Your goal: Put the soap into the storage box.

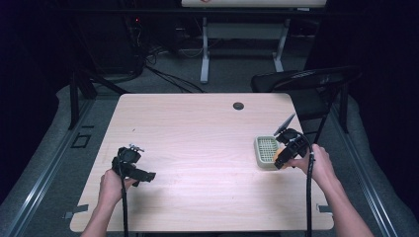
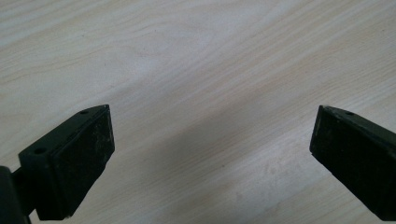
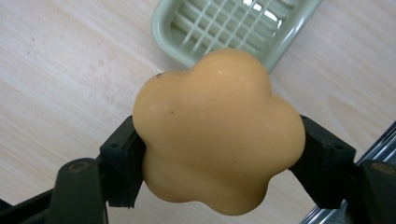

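Right gripper (image 3: 219, 154) pinching a flower-shaped orange soap bar (image 3: 217, 133) between its fingers (image 3: 122, 161), held above the worktop (image 1: 197, 143) at frame centre, just below the pale green slotted soap dish (image 3: 233, 25) at the top. Left gripper (image 2: 212, 154) at lower left of the high view, fingers spread wide over bare wood.

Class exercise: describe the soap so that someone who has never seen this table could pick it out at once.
Start at the wooden table and go to its right edge, where a pale green slatted soap dish sits. The soap is just beside it, clamped in the right gripper. It is orange, smooth and flower-shaped with rounded lobes.
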